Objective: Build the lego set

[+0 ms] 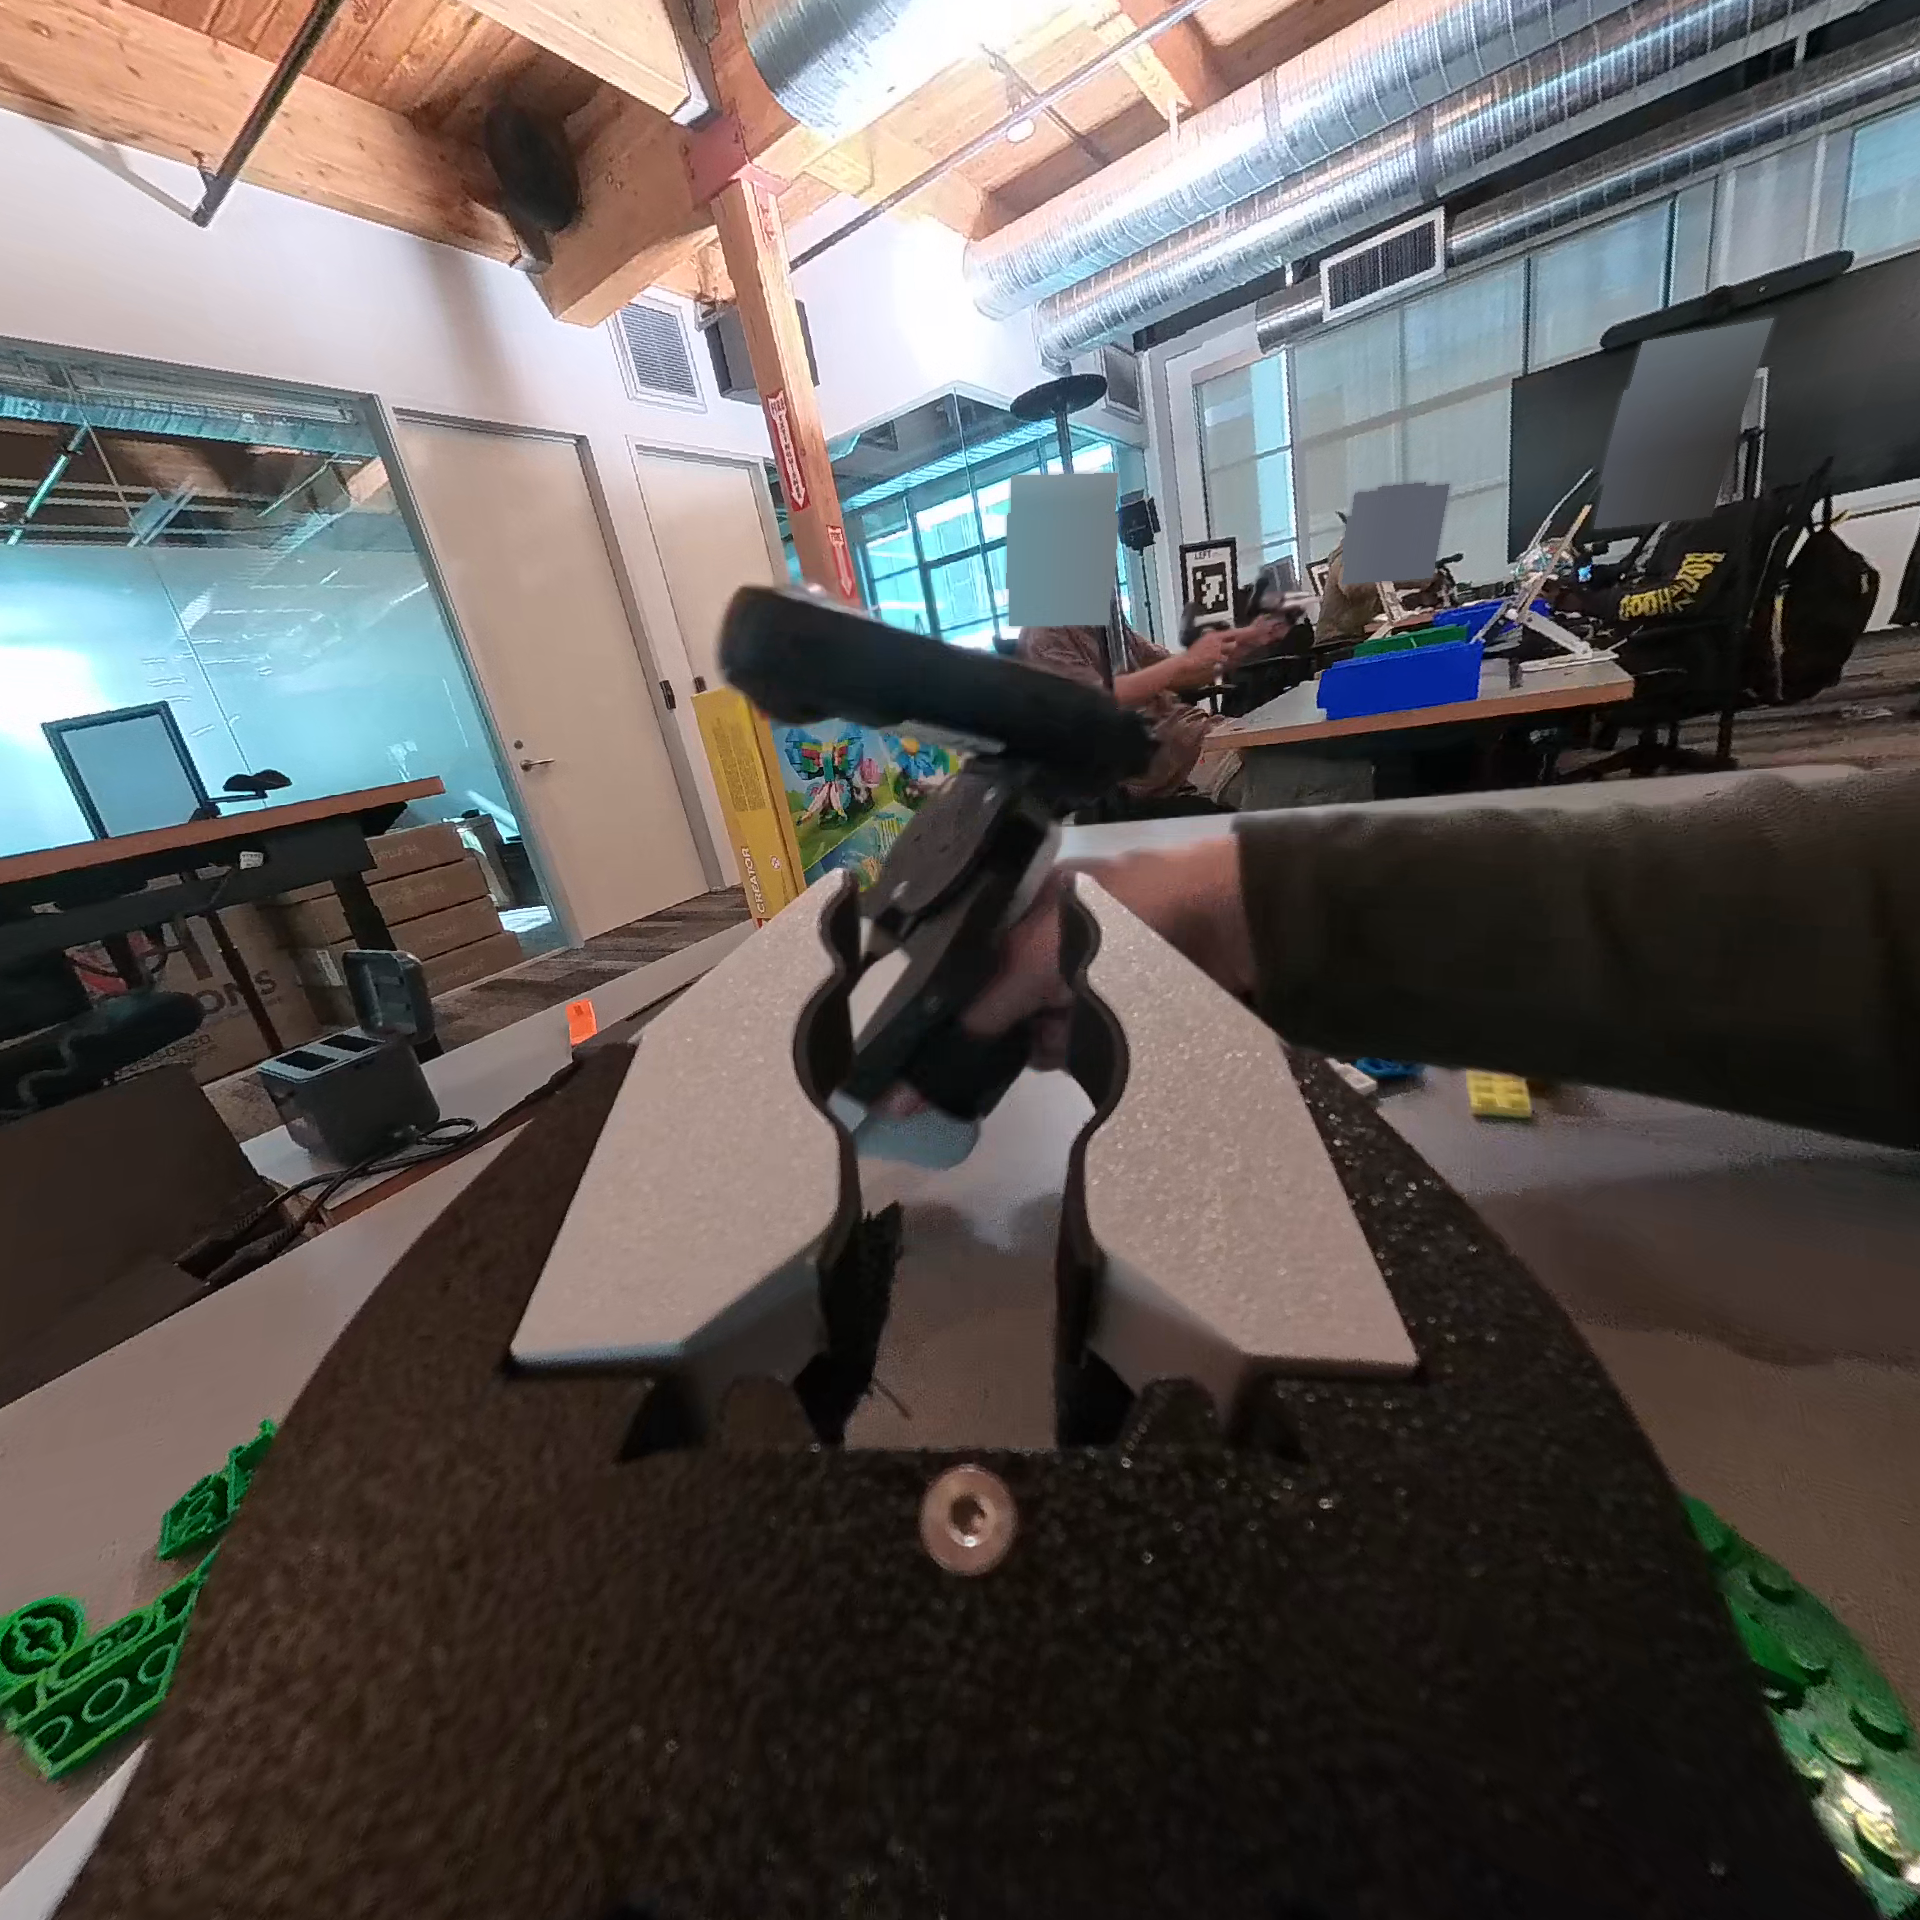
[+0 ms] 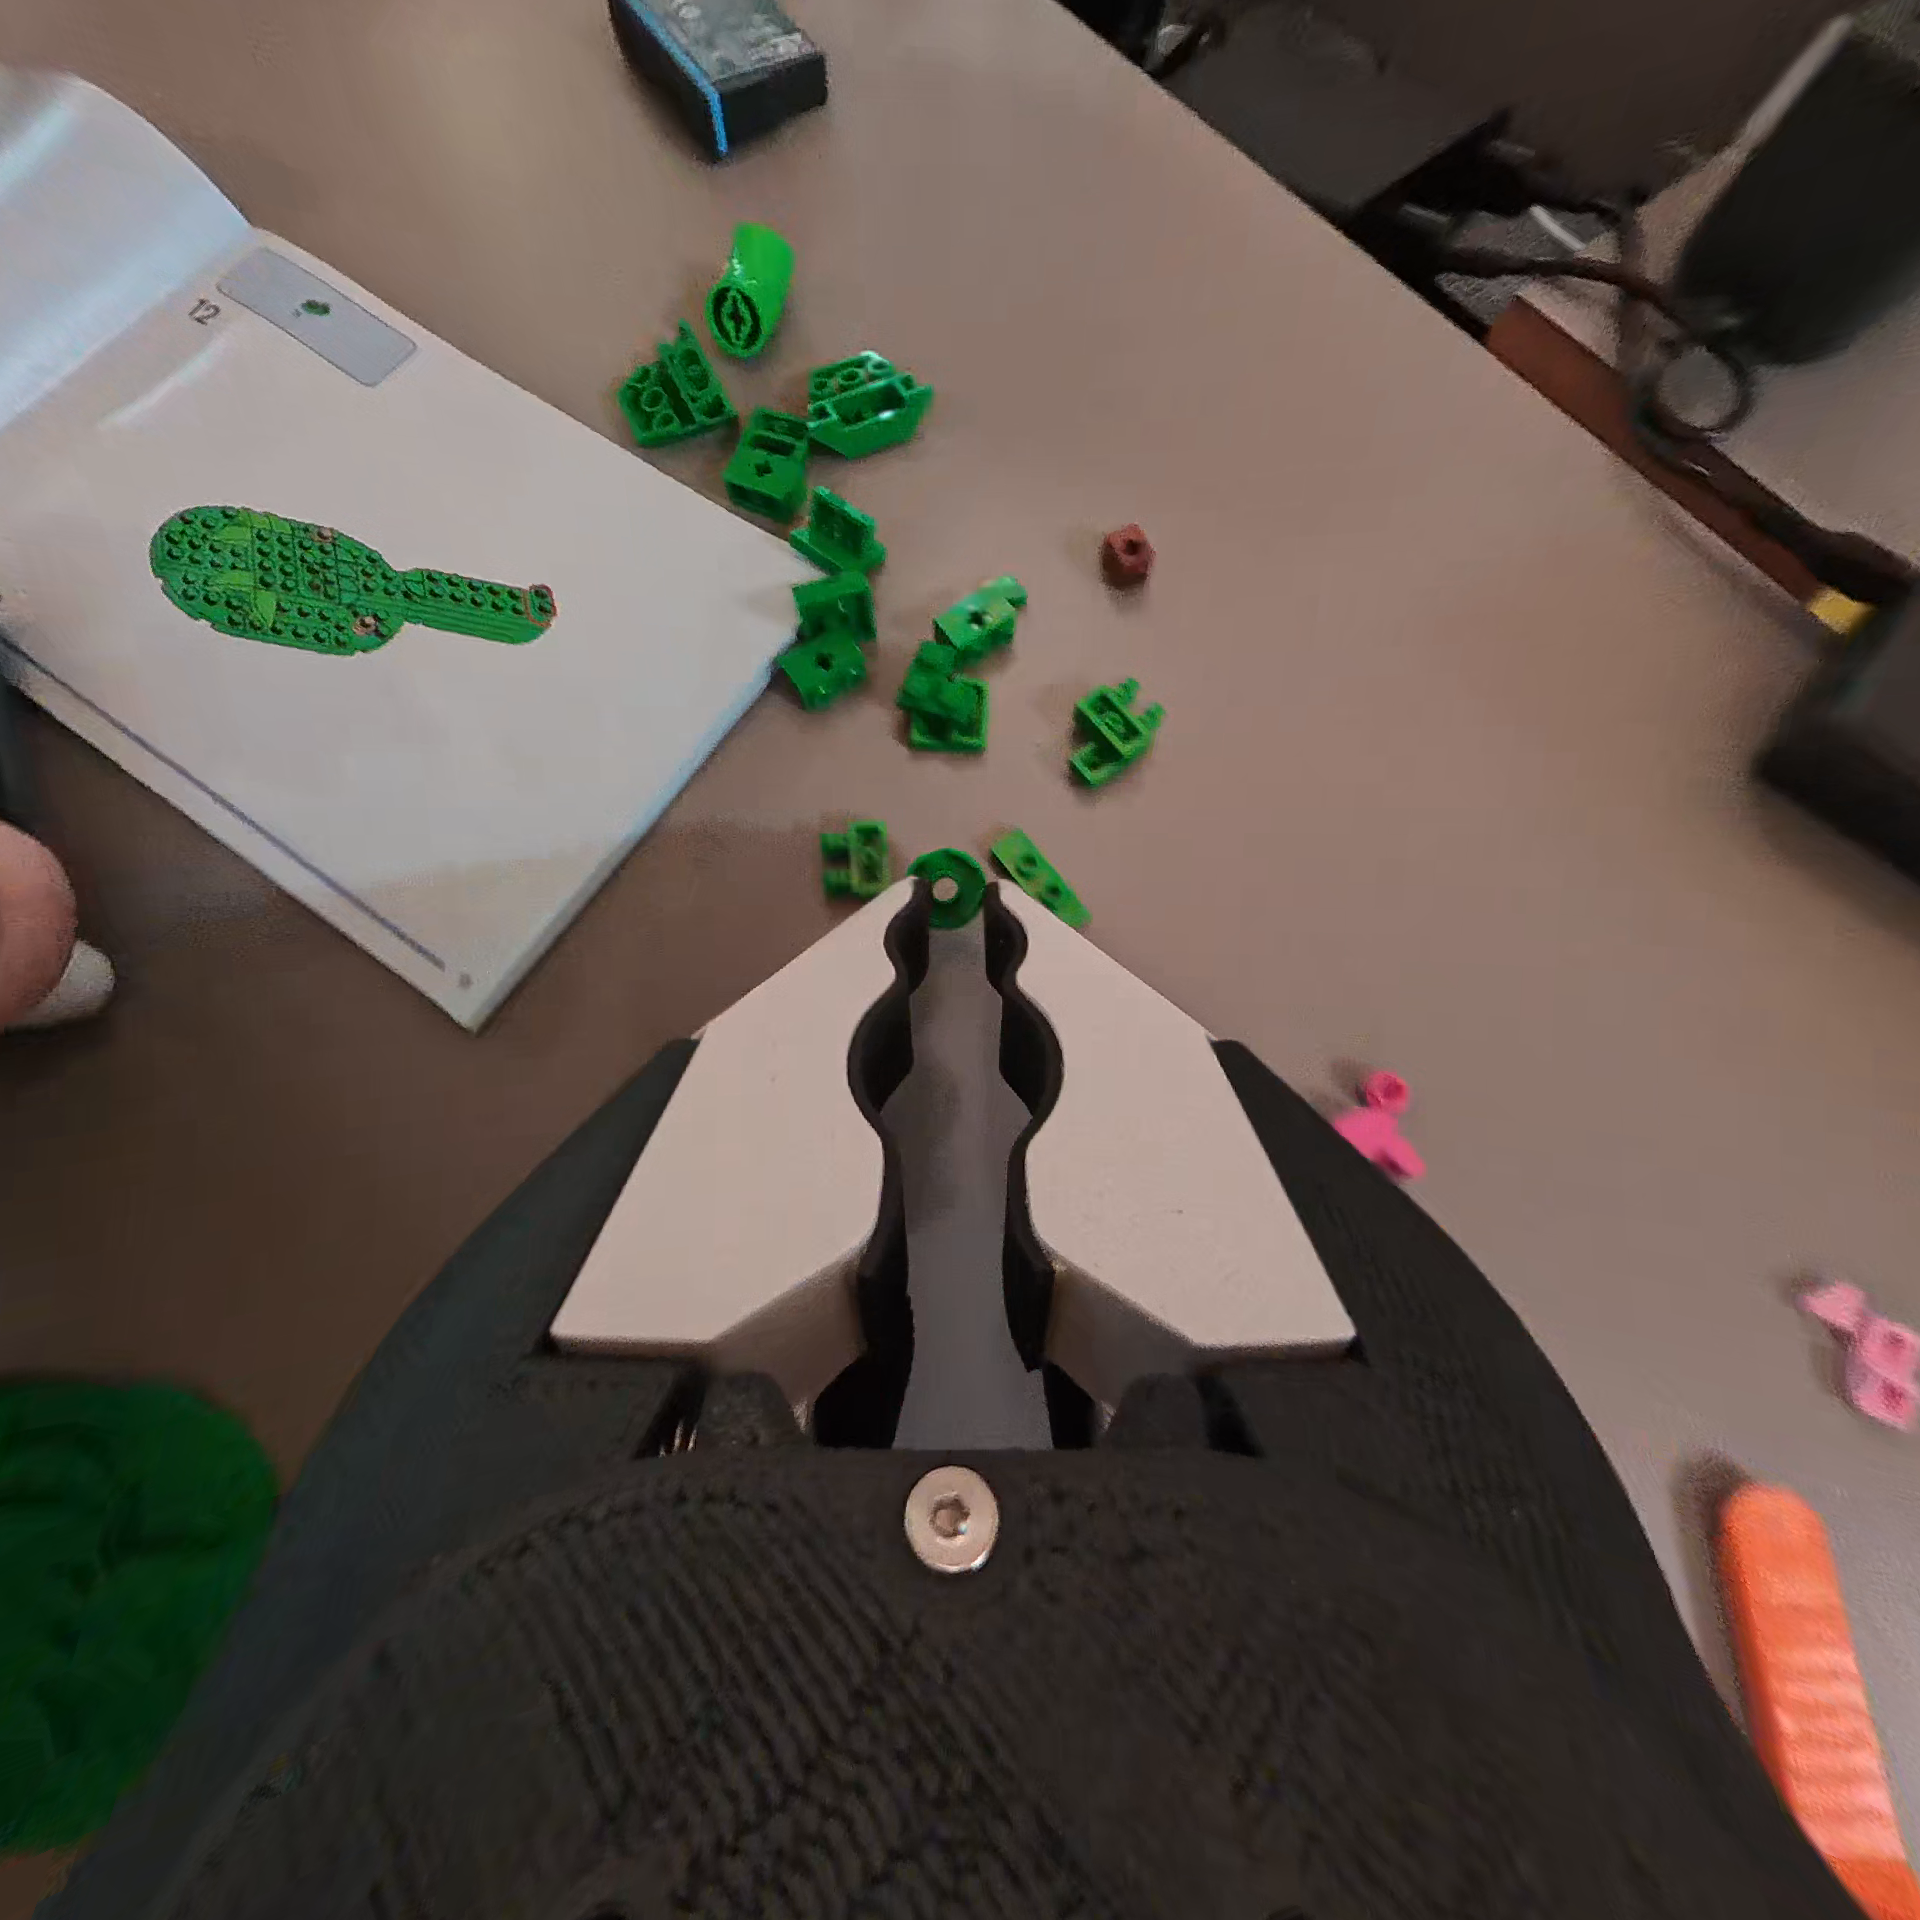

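Note:
My right gripper (image 2: 948, 896) points down at the table, its fingertips pinched on a small green round lego piece (image 2: 945, 885). Several loose green lego pieces (image 2: 831, 520) lie just beyond it, beside an open instruction booklet (image 2: 395, 727) showing a green plate build. My left gripper (image 1: 961, 894) is open and empty, raised and aimed across the room. Through its fingers I see a sleeved arm (image 1: 1558, 935) holding the right gripper (image 1: 914, 1132) low over the table. The green plate build (image 1: 1808, 1704) lies at the left wrist view's lower right and shows blurred in the right wrist view (image 2: 104, 1558).
A brown piece (image 2: 1127, 556), pink pieces (image 2: 1382, 1127) and an orange separator tool (image 2: 1808, 1683) lie right of the right gripper. A black box (image 2: 727, 62) and cables sit at the far edge. Green bricks (image 1: 94, 1683), a yellow piece (image 1: 1499, 1093) and the set's box (image 1: 831, 790) show in the left wrist view. The tips of one gripper are about 15 cm away from the tips of the other. The green plate build (image 1: 1808, 1704) is about 15 cm from my left fingertips and 25 cm from my right.

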Motion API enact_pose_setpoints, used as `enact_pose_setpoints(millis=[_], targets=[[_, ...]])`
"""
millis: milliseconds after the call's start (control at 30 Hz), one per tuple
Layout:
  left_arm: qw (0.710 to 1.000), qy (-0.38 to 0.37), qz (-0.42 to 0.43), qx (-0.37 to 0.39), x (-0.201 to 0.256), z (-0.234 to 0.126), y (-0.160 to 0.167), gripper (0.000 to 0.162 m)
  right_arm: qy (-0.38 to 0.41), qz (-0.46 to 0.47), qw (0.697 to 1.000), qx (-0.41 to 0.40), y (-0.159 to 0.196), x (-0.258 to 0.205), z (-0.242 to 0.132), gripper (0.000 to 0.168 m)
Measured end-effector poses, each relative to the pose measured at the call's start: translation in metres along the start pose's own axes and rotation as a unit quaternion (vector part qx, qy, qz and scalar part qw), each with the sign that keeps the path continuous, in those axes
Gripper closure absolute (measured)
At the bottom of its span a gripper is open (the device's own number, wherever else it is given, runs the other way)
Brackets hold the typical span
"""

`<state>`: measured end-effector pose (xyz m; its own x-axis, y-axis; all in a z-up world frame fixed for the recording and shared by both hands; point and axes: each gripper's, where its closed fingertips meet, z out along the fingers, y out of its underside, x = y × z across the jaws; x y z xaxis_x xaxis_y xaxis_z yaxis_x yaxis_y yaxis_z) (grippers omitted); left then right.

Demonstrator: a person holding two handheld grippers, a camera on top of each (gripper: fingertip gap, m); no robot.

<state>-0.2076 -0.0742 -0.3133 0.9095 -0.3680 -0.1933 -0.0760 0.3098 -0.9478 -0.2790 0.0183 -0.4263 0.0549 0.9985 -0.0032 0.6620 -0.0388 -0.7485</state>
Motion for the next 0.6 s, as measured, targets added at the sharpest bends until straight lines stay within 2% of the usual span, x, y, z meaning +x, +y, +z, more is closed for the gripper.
enact_pose_setpoints(millis=[67,133,200,267,367,433,533,600], targets=[[1.0,0.0,0.0,0.0,0.0,0.0,0.0,0.127,-0.015,0.008,1.0,-0.007,-0.002,-0.008,0.011,0.157],[1.0,0.001,-0.001,0.0,0.0,0.0,0.0,0.127,-0.025,0.03,0.999,-0.01,-0.002,-0.012,0.015,0.138],[1.0,0.002,-0.003,0.001,0.0,0.0,0.0,0.127,-0.018,0.041,0.999,0.002,-0.002,-0.01,0.006,0.127],[1.0,0.0,-0.007,0.002,-0.001,0.0,0.0,0.127,0.004,0.035,0.999,0.019,-0.001,-0.004,-0.016,0.124],[1.0,-0.001,-0.008,0.002,-0.001,0.0,-0.001,0.126,0.065,0.033,0.996,0.05,0.013,0.018,-0.07,0.133],[1.0,-0.001,-0.008,0.002,-0.001,0.0,-0.001,0.127,0.134,0.056,0.987,0.065,0.035,0.049,-0.118,0.14],[1.0,-0.004,-0.009,0.002,-0.003,0.0,0.0,0.127,0.252,0.104,0.96,0.068,0.087,0.102,-0.196,0.153],[1.0,-0.005,-0.01,0.002,-0.003,0.001,0.0,0.127,0.315,0.146,0.937,0.036,0.132,0.133,-0.241,0.154]])
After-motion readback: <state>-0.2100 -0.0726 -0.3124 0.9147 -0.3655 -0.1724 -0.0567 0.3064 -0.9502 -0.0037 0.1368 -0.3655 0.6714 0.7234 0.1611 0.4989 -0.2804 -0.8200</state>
